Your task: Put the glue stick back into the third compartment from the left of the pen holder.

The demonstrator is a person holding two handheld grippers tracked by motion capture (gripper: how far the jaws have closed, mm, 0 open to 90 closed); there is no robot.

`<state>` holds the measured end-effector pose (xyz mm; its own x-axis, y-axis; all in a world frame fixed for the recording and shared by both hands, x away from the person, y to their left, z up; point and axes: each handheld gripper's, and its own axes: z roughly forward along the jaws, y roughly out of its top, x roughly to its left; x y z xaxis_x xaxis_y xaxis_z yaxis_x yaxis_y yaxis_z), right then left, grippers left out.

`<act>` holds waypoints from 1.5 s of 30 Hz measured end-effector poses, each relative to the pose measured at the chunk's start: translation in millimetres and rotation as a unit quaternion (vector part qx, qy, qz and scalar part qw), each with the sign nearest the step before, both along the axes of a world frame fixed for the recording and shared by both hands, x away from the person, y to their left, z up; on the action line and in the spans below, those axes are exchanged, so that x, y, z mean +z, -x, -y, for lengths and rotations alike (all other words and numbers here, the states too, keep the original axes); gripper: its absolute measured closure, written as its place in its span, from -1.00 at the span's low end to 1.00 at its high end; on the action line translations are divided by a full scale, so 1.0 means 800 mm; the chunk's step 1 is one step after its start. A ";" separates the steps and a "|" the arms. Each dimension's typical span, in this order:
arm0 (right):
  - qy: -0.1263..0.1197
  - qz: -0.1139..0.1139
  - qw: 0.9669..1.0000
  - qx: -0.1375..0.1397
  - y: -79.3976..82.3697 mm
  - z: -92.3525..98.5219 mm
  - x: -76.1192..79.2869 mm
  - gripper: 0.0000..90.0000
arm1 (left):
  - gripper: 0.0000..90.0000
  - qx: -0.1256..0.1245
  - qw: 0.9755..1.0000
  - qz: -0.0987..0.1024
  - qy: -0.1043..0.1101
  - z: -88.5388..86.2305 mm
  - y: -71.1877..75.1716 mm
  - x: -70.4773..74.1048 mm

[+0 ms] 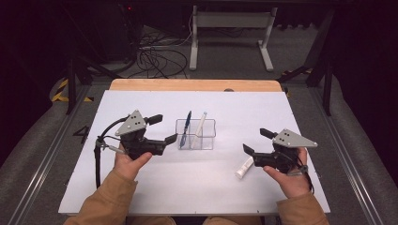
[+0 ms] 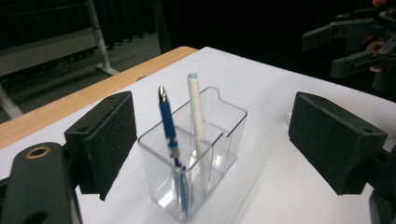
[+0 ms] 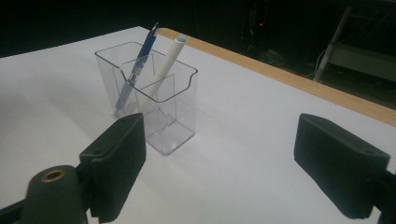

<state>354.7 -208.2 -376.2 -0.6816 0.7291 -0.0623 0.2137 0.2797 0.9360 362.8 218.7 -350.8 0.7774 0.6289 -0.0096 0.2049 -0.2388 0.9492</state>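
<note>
The clear plastic holder (image 1: pixel 196 134) stands upright mid-worktop, split into compartments. In it my blue pen (image 1: pixel 186 129) leans in the left compartment, metal tip up, and the white pen (image 1: pixel 199 127) leans in the one just beside it. A second white pen or tube (image 1: pixel 244 167) lies flat on the white worktop (image 1: pixel 197 187), well apart from the holder, just beside my right gripper (image 1: pixel 250 155).

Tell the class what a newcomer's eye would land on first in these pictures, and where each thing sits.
The eye goes first to the clear plastic holder at the middle of the white table, with a blue pen and a white pen leaning upright in it. Either side of it, the left gripper and the right gripper are held with jaws open and empty. A small white tube lies flat on the table beside the right gripper.
</note>
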 end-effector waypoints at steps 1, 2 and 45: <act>0.001 0.000 1.000 0.001 0.000 0.000 0.000 -0.62 | -0.64 0.003 1.000 -0.003 0.002 -0.005 0.002 -0.003; 0.002 0.001 1.000 0.001 0.000 0.000 0.000 -0.62 | -0.64 0.007 1.000 -0.006 0.004 -0.009 0.004 -0.005; 0.020 -0.015 0.999 0.036 -0.002 -0.003 0.004 -0.58 | -0.64 0.064 0.997 -0.026 -0.021 -0.075 0.043 -0.069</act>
<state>356.5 -206.1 -373.3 -0.7348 0.6746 -0.0703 0.2184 0.3334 0.9171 328.3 279.0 -406.2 0.6897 0.7239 -0.0181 0.2843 -0.2477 0.9262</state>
